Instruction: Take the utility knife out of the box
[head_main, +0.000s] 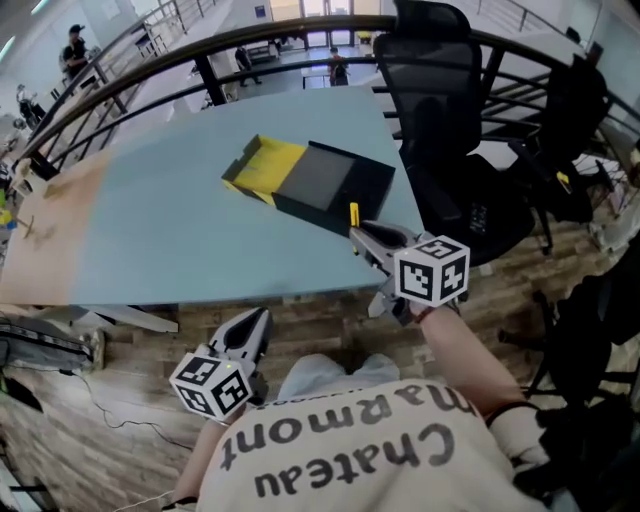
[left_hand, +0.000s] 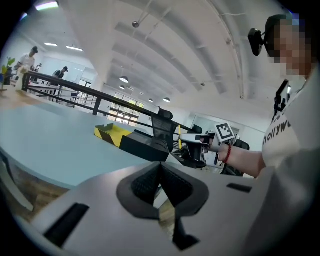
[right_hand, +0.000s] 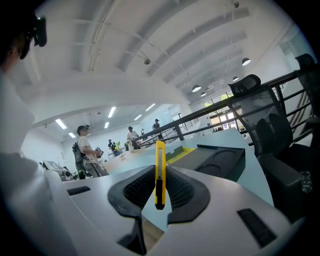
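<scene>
well, the left gripper (head_main: 255, 330) is seen closed and empty; the box (head_main: 315, 180) is seen open beyond; the knife (head_main: 354, 214), already out of it, is clamped upright in the right gripper (head_main: 366, 240) and should be carried clear without slackening.

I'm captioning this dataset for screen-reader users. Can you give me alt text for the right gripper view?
The right gripper clamps a yellow utility knife upright between its jaws. Behind it an open black-and-yellow box lies on the pale blue table, with a black office chair to the right.
</scene>
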